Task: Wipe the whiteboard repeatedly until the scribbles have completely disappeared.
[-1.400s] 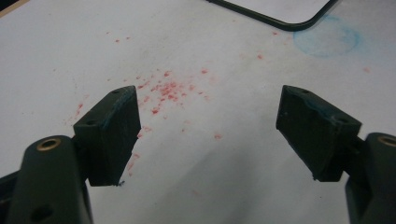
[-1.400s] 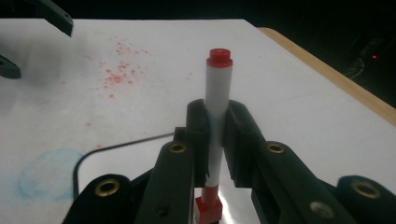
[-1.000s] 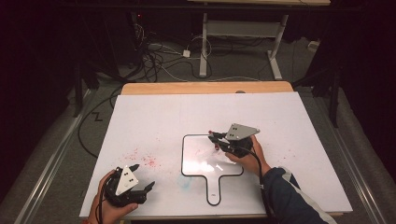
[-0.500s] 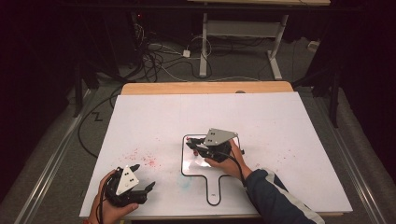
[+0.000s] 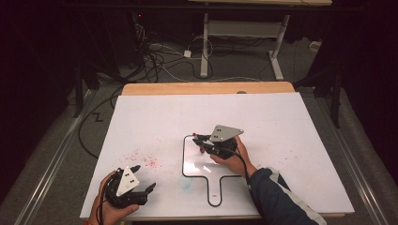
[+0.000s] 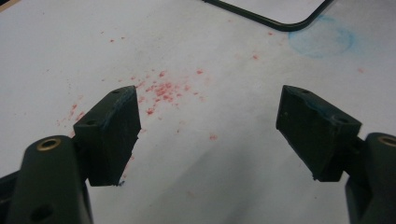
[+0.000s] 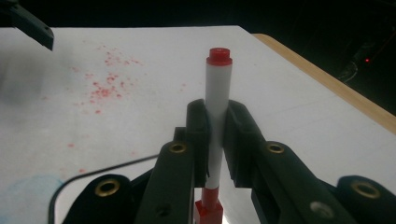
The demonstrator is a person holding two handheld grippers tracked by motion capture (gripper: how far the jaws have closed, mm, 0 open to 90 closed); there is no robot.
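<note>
White paper [image 5: 281, 126] covers the wooden table [image 5: 206, 88], and at its centre lies a small whiteboard [image 5: 197, 161] with a black rim and a handle pointing toward the person. The right gripper [image 5: 199, 140] hangs over the far edge of this whiteboard, held by the right hand [image 5: 232, 159], whose dark sleeve [image 5: 277, 197] enters from the near side. In the right gripper view its jaws are pressed against a white marker [image 7: 217, 116] with a red cap, which stands upright between them, its red tip pointing away from the camera. To the left of the whiteboard, red specks [image 5: 145, 159] dot the paper; a faint blue smudge [image 5: 187, 183] sits just beside the board's near left corner. Further left, near the paper's front edge, the left hand [image 5: 110, 208] holds the left gripper [image 5: 143, 180]. In the left gripper view its jaws stand spread wide above the specks, nothing between them, the whiteboard's rim [image 6: 275, 21] beyond.
</note>
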